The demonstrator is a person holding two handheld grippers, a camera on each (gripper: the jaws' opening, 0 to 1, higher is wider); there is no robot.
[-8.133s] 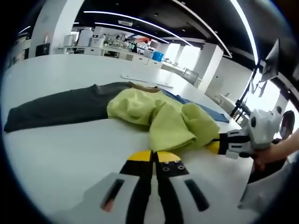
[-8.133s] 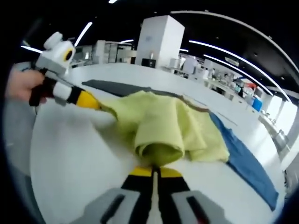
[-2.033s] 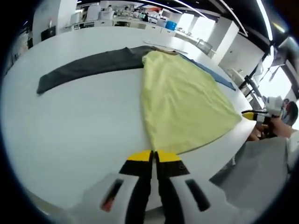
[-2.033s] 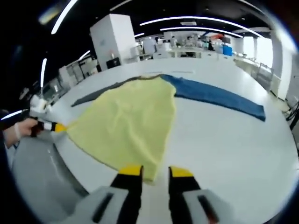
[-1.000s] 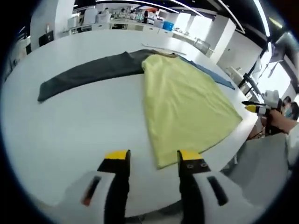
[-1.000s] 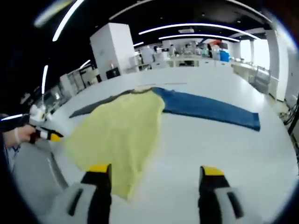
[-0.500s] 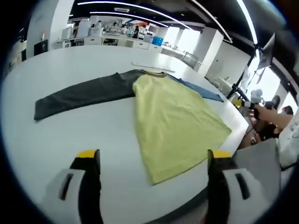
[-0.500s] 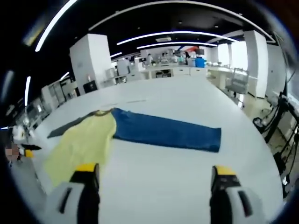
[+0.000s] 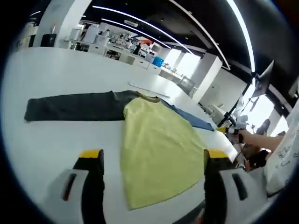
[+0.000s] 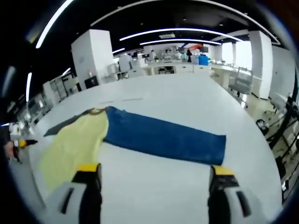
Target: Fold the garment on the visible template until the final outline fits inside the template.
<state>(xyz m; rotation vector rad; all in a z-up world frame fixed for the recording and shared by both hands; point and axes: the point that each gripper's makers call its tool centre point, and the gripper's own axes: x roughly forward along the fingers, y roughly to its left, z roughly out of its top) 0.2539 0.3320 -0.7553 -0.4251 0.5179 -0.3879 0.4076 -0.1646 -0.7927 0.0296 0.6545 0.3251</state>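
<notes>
Garment (image 9: 156, 149) of pale yellow cloth lies spread flat on a broad white table (image 9: 60, 70), its collar end at about 12 o'clock in the left gripper view and its wide hem reaching toward 6 o'clock between the two jaws. A dark grey sleeve (image 9: 70, 106) stretches from the collar toward 9 o'clock, and a blue sleeve (image 9: 189, 119) runs off toward 2 o'clock. The left gripper (image 9: 152, 161) hangs above the hem with its yellow-tipped jaws spread wide, grasping nothing. At 3 o'clock in that view a person's hand (image 9: 247, 137) holds the right gripper at the table's far edge.

In the right gripper view the blue sleeve (image 10: 163, 137) crosses the middle of the table (image 10: 187, 93) from 10 o'clock toward 3 o'clock, lying flat and straight. The yellow body (image 10: 72, 149) sits at 8 o'clock, with the grey sleeve (image 10: 60, 126) just showing beyond it. The right gripper (image 10: 154, 176) has its jaws released and far apart, empty, above bare tabletop near the sleeve. At 9 o'clock the left gripper (image 10: 23, 142) shows small, in a hand at the table's edge. Benches and lit ceiling strips of an open laboratory hall stand behind the table in both views.
</notes>
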